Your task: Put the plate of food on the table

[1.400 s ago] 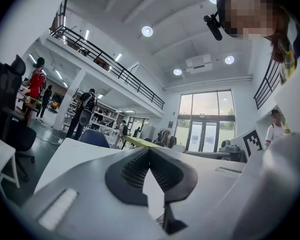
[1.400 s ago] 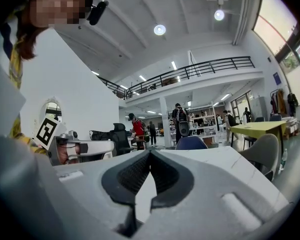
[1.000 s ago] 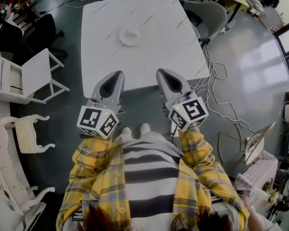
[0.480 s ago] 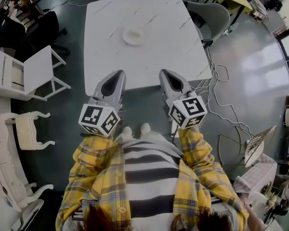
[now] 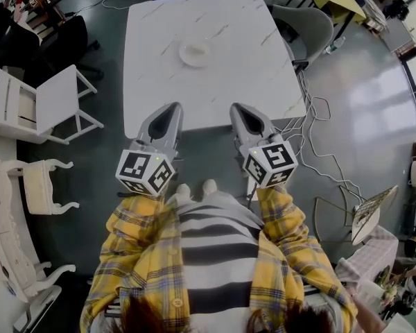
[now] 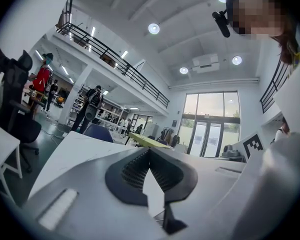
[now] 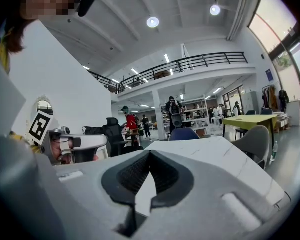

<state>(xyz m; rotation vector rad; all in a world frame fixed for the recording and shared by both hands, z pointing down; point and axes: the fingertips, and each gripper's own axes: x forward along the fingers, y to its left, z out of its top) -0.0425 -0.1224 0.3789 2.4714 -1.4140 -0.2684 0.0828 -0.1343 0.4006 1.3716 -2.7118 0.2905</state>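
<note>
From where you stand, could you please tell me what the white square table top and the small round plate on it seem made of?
The white square table top looks like marble or marble-print laminate: faint grey veins run across a smooth surface. The small round white plate looks like glazed ceramic, with a pale raised rim, though plastic is possible.

white marbled table [image 5: 253, 75], yellow plaid sleeves [image 5: 135, 238], striped shirt [image 5: 218, 255]
</note>
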